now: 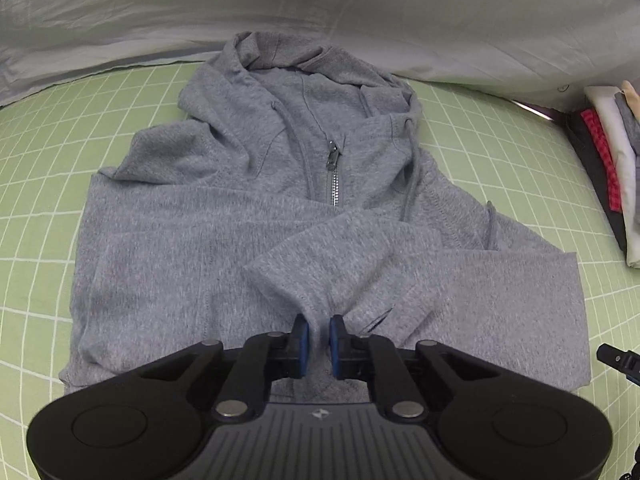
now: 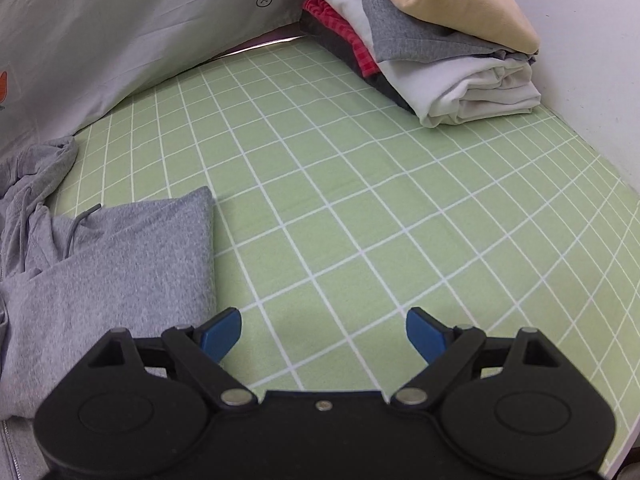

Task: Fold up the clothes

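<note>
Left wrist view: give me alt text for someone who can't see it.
The left gripper is shut on a fold of a grey zip hoodie lying on a green checked sheet, sleeves crossed over its front. Folded clothes sit at the right edge.

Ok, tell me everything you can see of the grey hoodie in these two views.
The grey hoodie is heather-grey knit with a metal zipper, partly zipped, drawstrings and a crumpled hood lying toward the grey sheet. It lies face up on the green checked cover, both sleeves folded across the chest. The left tongs are shut on fabric near the lower hem. The right tongs stand open over the cover beside its folded edge, not touching it.
</note>
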`<state>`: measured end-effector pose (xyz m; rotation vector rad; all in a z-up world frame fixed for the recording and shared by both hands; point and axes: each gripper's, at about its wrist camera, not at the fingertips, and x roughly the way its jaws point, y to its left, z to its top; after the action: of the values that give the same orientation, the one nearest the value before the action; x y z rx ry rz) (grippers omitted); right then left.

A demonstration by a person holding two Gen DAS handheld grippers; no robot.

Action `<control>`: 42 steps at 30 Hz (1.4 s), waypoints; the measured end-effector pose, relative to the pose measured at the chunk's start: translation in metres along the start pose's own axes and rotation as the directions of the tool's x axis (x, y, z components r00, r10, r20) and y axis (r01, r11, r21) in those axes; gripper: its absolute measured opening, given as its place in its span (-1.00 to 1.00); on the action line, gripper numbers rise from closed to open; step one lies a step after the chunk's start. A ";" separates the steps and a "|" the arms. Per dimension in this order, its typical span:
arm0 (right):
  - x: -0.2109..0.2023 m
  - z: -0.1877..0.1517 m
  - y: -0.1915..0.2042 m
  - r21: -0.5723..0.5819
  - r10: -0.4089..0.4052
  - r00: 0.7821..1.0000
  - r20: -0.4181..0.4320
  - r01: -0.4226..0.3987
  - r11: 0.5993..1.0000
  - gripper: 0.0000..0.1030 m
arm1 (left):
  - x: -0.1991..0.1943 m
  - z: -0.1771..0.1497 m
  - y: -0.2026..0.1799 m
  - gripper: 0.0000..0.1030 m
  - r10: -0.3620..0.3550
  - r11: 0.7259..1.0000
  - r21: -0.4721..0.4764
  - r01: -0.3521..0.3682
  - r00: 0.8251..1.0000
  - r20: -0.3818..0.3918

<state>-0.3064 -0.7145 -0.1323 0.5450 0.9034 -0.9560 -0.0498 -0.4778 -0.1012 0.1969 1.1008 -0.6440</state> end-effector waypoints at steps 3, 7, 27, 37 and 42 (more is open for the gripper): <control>0.002 -0.003 0.009 -0.020 0.012 1.000 0.001 -0.012 1.000 0.75 | -0.020 0.007 0.007 -0.83 -0.019 1.000 -0.010 0.020 0.998 0.061; 0.000 -0.009 0.017 -0.018 0.008 1.000 0.005 -0.008 1.000 0.75 | -0.055 0.021 0.023 -0.84 -0.066 0.996 -0.049 0.074 0.985 0.157; -0.013 -0.020 0.084 -0.173 0.006 1.000 0.012 -0.004 0.985 0.75 | -0.098 0.010 0.241 -0.19 0.343 0.830 -0.504 -0.239 0.931 0.123; -0.021 -0.020 0.123 -0.235 0.006 1.000 -0.022 -0.011 0.972 0.75 | -0.041 -0.006 0.222 0.11 0.137 0.927 -0.363 -0.093 0.986 0.099; -0.019 -0.020 0.132 -0.266 -0.025 0.999 -0.036 0.014 0.964 0.75 | -0.022 -0.010 0.210 0.11 0.095 0.949 -0.310 -0.059 0.990 0.100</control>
<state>-0.2050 -0.6261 -0.1248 0.3270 1.0545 -0.8275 0.0564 -0.2966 -0.1205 -0.0647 1.0621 -0.4019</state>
